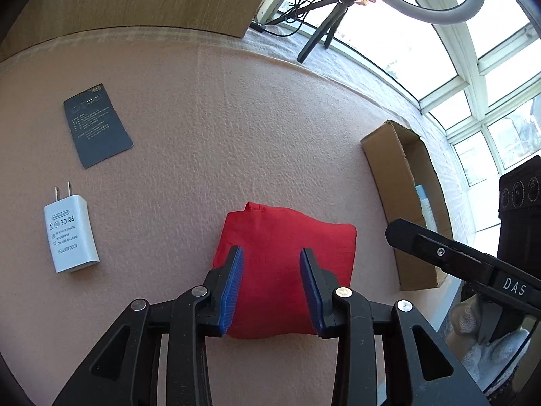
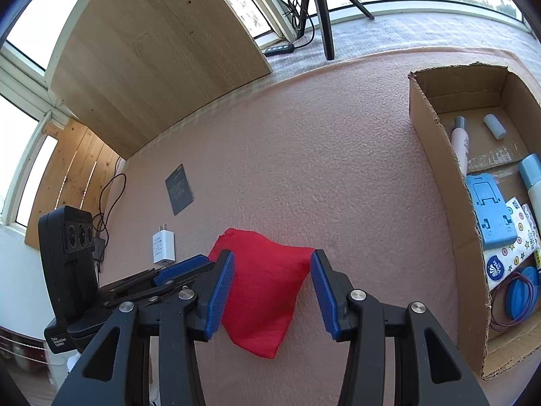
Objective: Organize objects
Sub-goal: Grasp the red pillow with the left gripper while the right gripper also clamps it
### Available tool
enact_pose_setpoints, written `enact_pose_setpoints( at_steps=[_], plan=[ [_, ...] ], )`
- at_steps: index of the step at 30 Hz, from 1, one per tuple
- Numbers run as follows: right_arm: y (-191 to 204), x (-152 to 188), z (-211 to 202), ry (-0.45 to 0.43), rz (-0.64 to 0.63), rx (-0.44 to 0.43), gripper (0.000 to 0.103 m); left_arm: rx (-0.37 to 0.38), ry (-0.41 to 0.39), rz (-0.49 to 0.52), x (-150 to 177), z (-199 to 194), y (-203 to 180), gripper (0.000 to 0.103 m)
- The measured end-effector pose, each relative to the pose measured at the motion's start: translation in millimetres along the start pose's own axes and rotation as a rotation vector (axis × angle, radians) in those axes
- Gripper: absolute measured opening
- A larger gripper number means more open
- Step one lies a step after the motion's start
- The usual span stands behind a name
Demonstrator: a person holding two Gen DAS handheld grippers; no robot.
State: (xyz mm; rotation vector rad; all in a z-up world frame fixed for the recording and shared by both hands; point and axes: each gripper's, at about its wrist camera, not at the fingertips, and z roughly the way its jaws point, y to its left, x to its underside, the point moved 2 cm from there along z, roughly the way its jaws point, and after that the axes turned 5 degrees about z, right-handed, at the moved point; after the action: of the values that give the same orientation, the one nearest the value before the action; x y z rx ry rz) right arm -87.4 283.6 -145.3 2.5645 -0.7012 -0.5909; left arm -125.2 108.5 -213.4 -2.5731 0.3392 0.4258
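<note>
Going left to right on the pink mat (image 1: 236, 118): a white charger (image 1: 70, 233) and a dark card (image 1: 96, 125) are left lying well off to the left, the red cloth bundle (image 1: 287, 270) sits mid-mat, and the cardboard box (image 2: 439, 155) (already part filled with bottles and packets) is parked on the right. The cloth looks like the piece being gone for. A deep, centred pinch is probably wanted, since soft fabric can slip or unfold if only an edge is caught. The left gripper (image 1: 272, 287) is held low over the bundle with tongs spread either side, nothing pinched. The right gripper (image 2: 272, 291) is angled in from the box side, tongs likewise spread.
</note>
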Motion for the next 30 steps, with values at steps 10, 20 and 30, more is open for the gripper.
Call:
enact_pose_setpoints(
  at_steps=[10, 20, 30],
  plan=[
    [-7.4, 19.2, 19.1, 0.114, 0.021, -0.041, 0.043, -0.028, 0.023, -0.014, 9.1, 3.8, 13.3, 0.06],
    [-7.5, 21.5, 42.1, 0.192, 0.004, -0.044, 0.046, -0.007, 0.036, 0.033, 27.0, 15.3, -10.9, 0.062],
    [-16.7, 20.4, 49.9, 0.244, 0.033, -0.088, 0.047, -0.012, 0.04, 0.088, 39.6, 16.2, -31.1, 0.055]
  ],
)
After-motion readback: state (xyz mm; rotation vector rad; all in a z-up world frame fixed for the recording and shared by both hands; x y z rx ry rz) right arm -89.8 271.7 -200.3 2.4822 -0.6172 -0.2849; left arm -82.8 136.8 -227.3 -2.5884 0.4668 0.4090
